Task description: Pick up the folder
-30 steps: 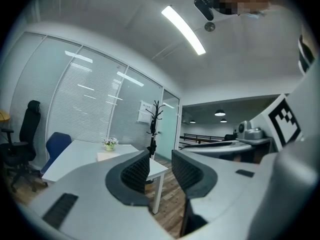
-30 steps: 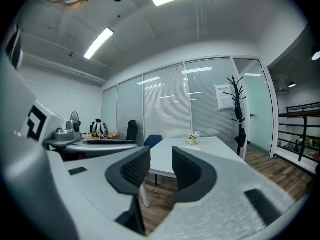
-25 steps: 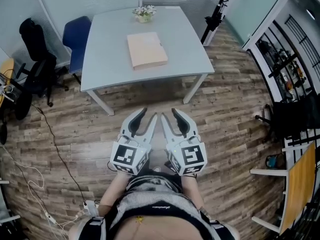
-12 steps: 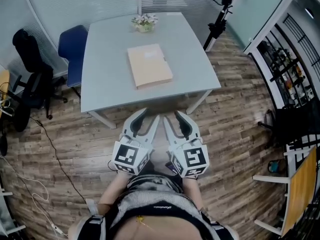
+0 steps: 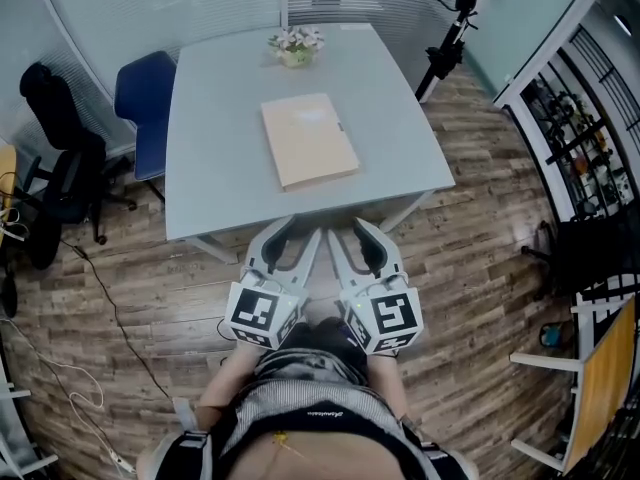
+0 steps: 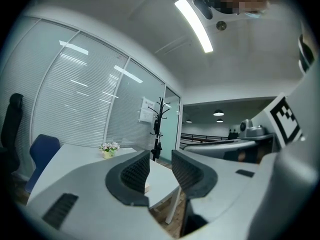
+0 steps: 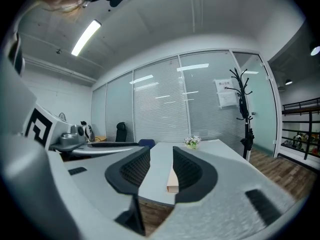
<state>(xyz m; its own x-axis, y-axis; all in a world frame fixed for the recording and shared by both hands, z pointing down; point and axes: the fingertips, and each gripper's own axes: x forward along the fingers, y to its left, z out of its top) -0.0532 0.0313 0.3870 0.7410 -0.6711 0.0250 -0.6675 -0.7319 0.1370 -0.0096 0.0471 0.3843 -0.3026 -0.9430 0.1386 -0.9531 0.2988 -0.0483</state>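
Note:
A tan folder (image 5: 308, 140) lies flat in the middle of the grey table (image 5: 215, 168), its long side running away from me. My left gripper (image 5: 297, 230) and right gripper (image 5: 348, 230) are held side by side at the table's near edge, well short of the folder, pointing roughly level at it. Both stand open with nothing between the jaws. In the right gripper view the folder's near end (image 7: 172, 181) shows between the jaws of the right gripper (image 7: 161, 160). The left gripper view shows only a sliver of the folder (image 6: 146, 187) past the left gripper (image 6: 160, 160).
A small pot of flowers (image 5: 296, 46) stands at the table's far edge. A blue chair (image 5: 145, 88) and a black office chair (image 5: 55, 138) are to the left. A black stand (image 5: 455, 28) rises at the far right. Cables (image 5: 100, 298) trail on the wooden floor.
Table and folder have come nearer and lower in the head view. Both grippers have travelled forward together, from over bare floor to the table's near edge. Their jaws stand as before.

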